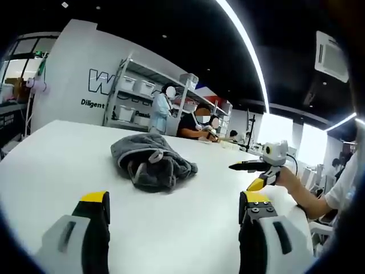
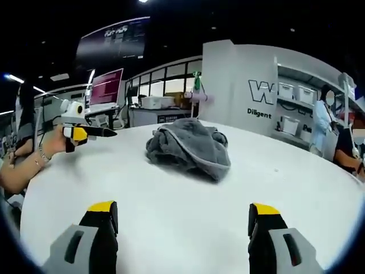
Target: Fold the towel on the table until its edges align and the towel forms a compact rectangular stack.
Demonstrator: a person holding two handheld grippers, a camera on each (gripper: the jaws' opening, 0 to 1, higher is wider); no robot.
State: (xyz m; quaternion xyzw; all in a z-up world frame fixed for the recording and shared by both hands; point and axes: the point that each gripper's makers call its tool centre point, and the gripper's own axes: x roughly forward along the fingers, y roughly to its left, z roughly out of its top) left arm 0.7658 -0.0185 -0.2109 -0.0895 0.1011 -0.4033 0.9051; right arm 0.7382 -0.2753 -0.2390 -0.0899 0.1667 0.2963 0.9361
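Note:
A grey towel (image 1: 151, 162) lies crumpled in a heap on the white table (image 1: 63, 154), a short way ahead of my left gripper (image 1: 174, 200). That gripper is open, its yellow-tipped jaws wide apart with nothing between them. My right gripper (image 1: 255, 171) comes in from the right, held by a hand above the table, to the towel's right. In the right gripper view the towel (image 2: 191, 147) sits mid-table (image 2: 296, 182), beyond my open right gripper (image 2: 182, 208). The left gripper (image 2: 86, 132) hovers at the left, clear of the towel.
Beyond the table's far edge sit people (image 1: 197, 123), in front of shelves with white bins (image 1: 134, 88). A white wall with lettering (image 2: 251, 91) and a monitor (image 2: 105, 87) stand behind. The person's forearm (image 2: 23, 162) reaches in along the left edge.

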